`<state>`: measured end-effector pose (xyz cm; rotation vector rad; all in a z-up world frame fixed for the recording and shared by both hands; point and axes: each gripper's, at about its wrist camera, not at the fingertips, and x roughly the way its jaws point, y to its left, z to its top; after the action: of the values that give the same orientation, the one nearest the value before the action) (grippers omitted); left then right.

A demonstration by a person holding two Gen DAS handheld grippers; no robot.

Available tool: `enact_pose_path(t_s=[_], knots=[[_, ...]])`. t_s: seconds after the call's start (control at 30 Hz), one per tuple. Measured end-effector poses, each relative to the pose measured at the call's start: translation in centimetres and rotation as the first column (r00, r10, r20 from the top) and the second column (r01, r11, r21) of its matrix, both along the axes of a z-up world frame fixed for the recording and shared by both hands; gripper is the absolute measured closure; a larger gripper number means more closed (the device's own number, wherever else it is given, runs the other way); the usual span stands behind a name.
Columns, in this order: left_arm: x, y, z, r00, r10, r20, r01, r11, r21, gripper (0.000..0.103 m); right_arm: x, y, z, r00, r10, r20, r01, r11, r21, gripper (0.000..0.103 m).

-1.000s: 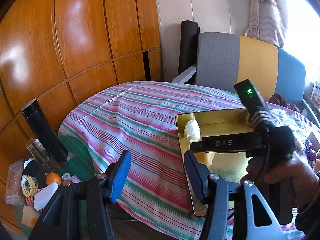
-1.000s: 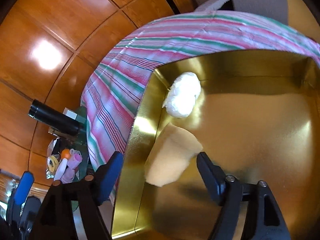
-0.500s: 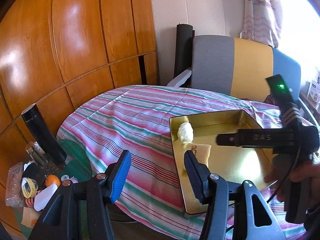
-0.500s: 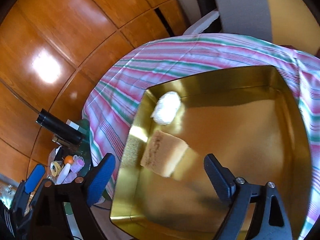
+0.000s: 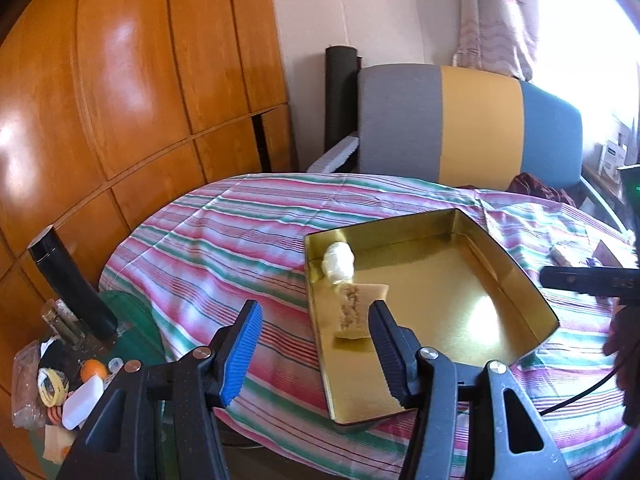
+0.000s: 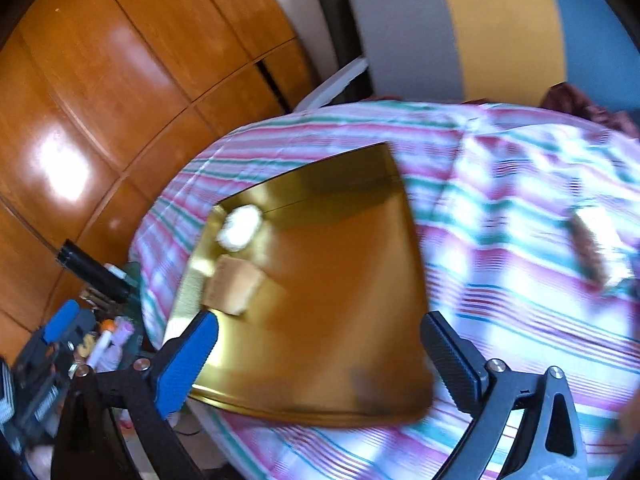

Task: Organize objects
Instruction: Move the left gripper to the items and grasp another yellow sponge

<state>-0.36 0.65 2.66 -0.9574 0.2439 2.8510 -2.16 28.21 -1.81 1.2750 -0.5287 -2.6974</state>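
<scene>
Both your grippers angled down over the gold tin

Your right gripper (image 6: 320, 344) is opening, empty above the gold tin (image 6: 352, 360); your left gripper (image 5: 316, 332) stands spread, pinching nothing, sponge (image 5: 354, 310) at its 1 o'clock

Left gripper (image 5: 314, 346) pointing downward, jaws partly apart with nothing between them, right gripper (image 6: 320, 350) also angled down, its picture blurred, jaws opening wide and gripping nothing, a hand (image 5: 622, 344) at the right edge of the left view
</scene>
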Motion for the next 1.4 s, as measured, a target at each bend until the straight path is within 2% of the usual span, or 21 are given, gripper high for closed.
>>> enact_pose_path(t_s=[0.17, 0.3, 0.4, 0.47, 0.57, 0.6, 0.67, 0.7, 0.77, 0.83, 0.9, 0.93, 0.97, 1.0, 1.07, 1.13, 1.17, 1.23, 1.3, 1.37, 1.4], knots=[[-0.1, 1.9, -0.3, 0.997, -0.074, 0.026, 0.073, 0.997, 0.038, 0.047, 3.9, 4.6, 0.7, 0.995, -0.095, -0.012, 0.095, 0.985, 0.141, 0.0], [-0.2, 3.8, -0.6, 0.988, -0.141, 0.058, 0.137, 0.989, 0.064, 0.047, 7.1, 9.2, 1.3, 0.981, -0.192, -0.027, 0.193, 0.951, 0.24, 0.0], [-0.5, 5.6, -1.0, 0.977, -0.192, 0.092, 0.186, 0.98, 0.075, 0.046, 9.8, 13.5, 1.7, 0.952, -0.304, -0.039, 0.304, 0.917, 0.259, 0.0], [-0.7, 7.1, -1.5, 0.965, -0.232, 0.12, 0.224, 0.972, 0.074, 0.046, 12.0, 16.7, 1.9, 0.913, -0.404, -0.058, 0.405, 0.88, 0.25, 0.0], [-0.5, 9.5, -2.2, 0.937, -0.311, 0.158, 0.301, 0.95, 0.085, 0.046, 15.9, 21.5, 1.7, 0.81, -0.579, -0.091, 0.584, 0.784, 0.211, 0.0], [-0.4, 10.4, -2.3, 0.926, -0.339, 0.168, 0.328, 0.941, 0.088, 0.046, 17.4, 23.3, 1.4, 0.757, -0.647, -0.096, 0.652, 0.736, 0.184, 0.0], [-0.2, 12.7, -2.8, 0.893, -0.404, 0.197, 0.392, 0.915, 0.096, 0.046, 19.5, 25.6, 0.6, 0.675, -0.733, -0.083, 0.737, 0.664, 0.126, 0.0], [-0.2, 13.3, -3.0, 0.881, -0.424, 0.209, 0.41, 0.905, 0.111, 0.046, 20.7, 27.0, 0.0, 0.619, -0.783, -0.06, 0.785, 0.614, 0.08, 0.0], [-0.1, 15.5, -3.5, 0.847, -0.474, 0.241, 0.45, 0.88, 0.148, 0.046, 22.1, 28.7, -0.5, 0.542, -0.84, -0.025, 0.841, 0.541, 0.016, 0.0], [0.1, 17.9, -4.1, 0.811, -0.52, 0.268, 0.489, 0.854, 0.178, 0.047, 23.4, 30.2, -1.0, 0.485, -0.874, 0.003, 0.874, 0.485, -0.038, 0.0], [0.4, 20.2, -4.7, 0.764, -0.57, 0.302, 0.527, 0.821, 0.219, 0.047, 24.0, 30.7, -1.2, 0.469, -0.883, 0.019, 0.881, 0.467, -0.078, 0.0], [0.6, 21.7, -5.0, 0.733, -0.602, 0.317, 0.551, 0.798, 0.243, 0.047, 24.2, 31.1, -1.3, 0.469, -0.883, 0.032, 0.88, 0.464, -0.102, 0.0], [0.8, 22.8, -5.3, 0.712, -0.624, 0.323, 0.569, 0.782, 0.255, 0.047, 24.3, 31.0, -1.3, 0.471, -0.881, 0.04, 0.879, 0.464, -0.11, 0.0], [1.0, 23.7, -5.5, 0.696, -0.64, 0.325, 0.584, 0.768, 0.262, 0.047, 24.2, 31.0, -1.5, 0.474, -0.879, 0.051, 0.877, 0.466, -0.119, 0.0], [1.4, 26.1, -6.1, 0.644, -0.69, 0.331, 0.625, 0.724, 0.292, 0.047, 23.9, 31.1, -1.9, 0.488, -0.87, 0.067, 0.868, 0.476, -0.14, 0.0], [1.4, 28.0, -6.8, 0.606, -0.713, 0.352, 0.635, 0.7, 0.325, 0.047, 23.5, 30.9, -1.8, 0.508, -0.859, 0.069, 0.857, 0.495, -0.143, 0.0], [1.3, 29.2, -7.3, 0.576, -0.728, 0.371, 0.633, 0.685, 0.362, 0.047, 23.4, 30.2, -1.8, 0.514, -0.855, 0.065, 0.853, 0.502, -0.143, 0.0], [1.2, 30.8, -7.8, 0.546, -0.742, 0.388, 0.623, 0.67, 0.404, 0.045, 23.1, 29.9, -1.7, 0.532, -0.845, 0.062, 0.842, 0.52, -0.142, 0.0], [1.6, 32.6, -8.2, 0.515, -0.763, 0.391, 0.634, 0.646, 0.426, 0.038, 23.1, 29.8, -2.0, 0.543, -0.837, 0.064, 0.835, 0.53, -0.149, 0.0], [1.9, 34.4, -8.6, 0.494, -0.772, 0.399, 0.637, 0.634, 0.438, 0.032, 22.9, 29.9, -2.2, 0.55, -0.833, 0.065, 0.83, 0.535, -0.156, 0.0], [2.1, 35.5, -8.8, 0.475, -0.784, 0.4, 0.635, 0.62, 0.46, 0.03, 23.0, 30.0, -2.2, 0.552, -0.831, 0.065, 0.828, 0.538, -0.158, 0.0]])
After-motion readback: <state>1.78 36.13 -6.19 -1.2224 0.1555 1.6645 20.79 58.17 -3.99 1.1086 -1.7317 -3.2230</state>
